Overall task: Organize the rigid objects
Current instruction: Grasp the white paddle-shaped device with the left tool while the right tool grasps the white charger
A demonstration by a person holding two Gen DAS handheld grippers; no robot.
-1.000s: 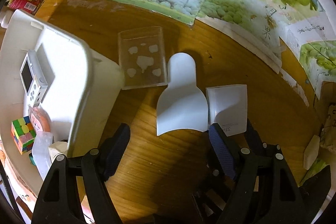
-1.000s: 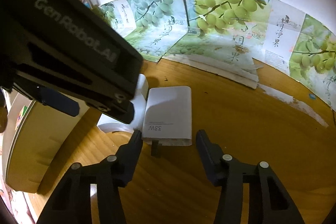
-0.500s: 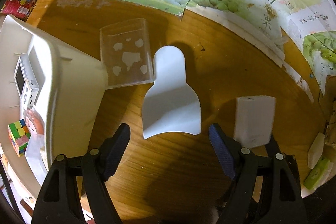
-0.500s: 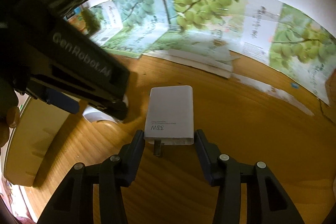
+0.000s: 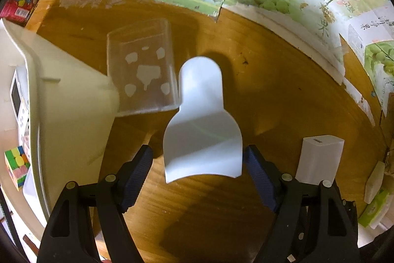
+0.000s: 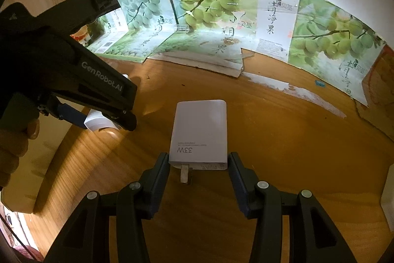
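Note:
A white scoop-shaped plastic piece (image 5: 200, 132) lies on the wooden table, its wide end between the fingers of my open left gripper (image 5: 198, 164). A clear plastic box (image 5: 141, 73) lies just left of it. My right gripper (image 6: 198, 164) is shut on a white 33W charger (image 6: 199, 130) and holds it above the table, plug prongs toward the camera. The charger also shows in the left wrist view (image 5: 320, 157). The left gripper's body (image 6: 73, 80) fills the left of the right wrist view, over the scoop piece (image 6: 98, 122).
A white bin (image 5: 61, 110) stands at the left with a white device (image 5: 18, 95) and a colour cube (image 5: 16, 164) inside. Grape-printed cartons (image 6: 221, 24) line the back of the table. Small packets (image 5: 374, 199) lie at the right edge.
My right gripper closed on the charger, lifted it and carried it to the right. My left gripper moved forward, bringing its fingers to either side of the scoop piece's wide end.

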